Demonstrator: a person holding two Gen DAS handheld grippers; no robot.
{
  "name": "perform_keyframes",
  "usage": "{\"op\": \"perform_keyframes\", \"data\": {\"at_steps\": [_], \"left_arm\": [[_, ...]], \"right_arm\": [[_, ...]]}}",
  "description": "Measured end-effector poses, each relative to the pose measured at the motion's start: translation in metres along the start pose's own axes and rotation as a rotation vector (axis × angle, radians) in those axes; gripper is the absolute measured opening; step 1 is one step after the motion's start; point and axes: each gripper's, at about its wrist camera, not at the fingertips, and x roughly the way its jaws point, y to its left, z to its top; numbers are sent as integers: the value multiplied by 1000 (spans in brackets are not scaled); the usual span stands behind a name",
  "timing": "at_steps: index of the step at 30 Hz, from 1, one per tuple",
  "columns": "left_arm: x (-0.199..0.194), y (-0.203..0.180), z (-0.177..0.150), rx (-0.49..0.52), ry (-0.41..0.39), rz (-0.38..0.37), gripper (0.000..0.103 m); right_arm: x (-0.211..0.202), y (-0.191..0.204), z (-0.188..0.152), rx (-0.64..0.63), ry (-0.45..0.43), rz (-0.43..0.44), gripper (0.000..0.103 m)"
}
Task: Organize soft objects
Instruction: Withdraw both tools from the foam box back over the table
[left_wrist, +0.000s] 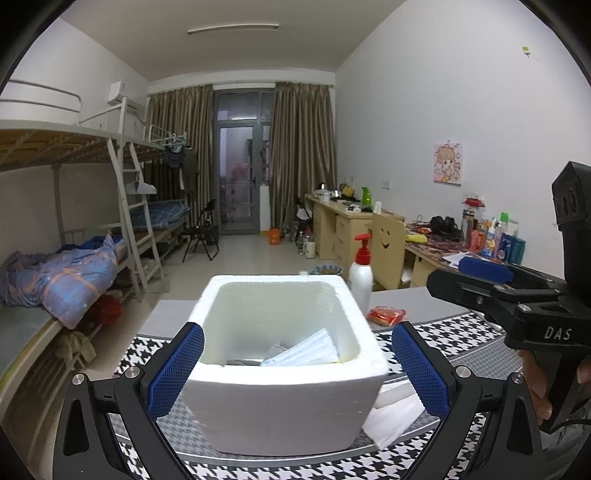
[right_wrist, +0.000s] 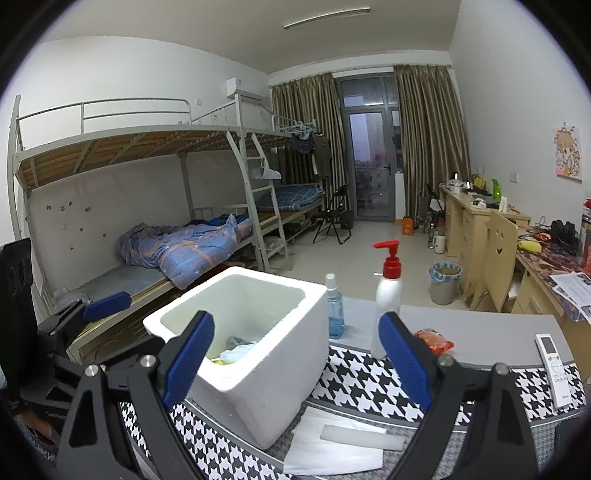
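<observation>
1. On the table with the black-and-white houndstooth cloth (right_wrist: 369, 380) stands a white foam box (left_wrist: 280, 402), open at the top.
2. Inside the box lie soft things: a white face mask (left_wrist: 310, 349) leans against the inner wall, with a few other crumpled pieces beside it that I cannot name.
3. At the near side of the box, the left gripper (left_wrist: 299, 365) points a little downward, its blue pads (left_wrist: 173, 373) wide apart. The box stands between them, but the pads do not press it, and the tongs hold nothing.
4. To the right of the box, the right gripper (right_wrist: 295, 365) also tilts slightly downward. Its jaws are spread wide and empty; one corner of the box sits between the fingers without touching them.
5. A hand (left_wrist: 546, 384) grips the black handle of the right gripper, seen from the left camera.
6. Beside the box, flat white foam sheets (right_wrist: 332, 443) lie on the cloth.
7. Behind the box are a white pump bottle (right_wrist: 388, 295) with a red top, a small blue spray bottle (right_wrist: 335, 310) and a red packet (right_wrist: 434, 339).
8. A white remote control (right_wrist: 554, 369) rests near the right edge of the table.
</observation>
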Motion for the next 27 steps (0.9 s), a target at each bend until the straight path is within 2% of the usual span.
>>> {"op": "perform_keyframes", "data": {"at_steps": [27], "left_arm": [[8, -47, -2, 38, 11, -128, 102]], "right_arm": [[-34, -47, -19, 66, -14, -113, 93]]}}
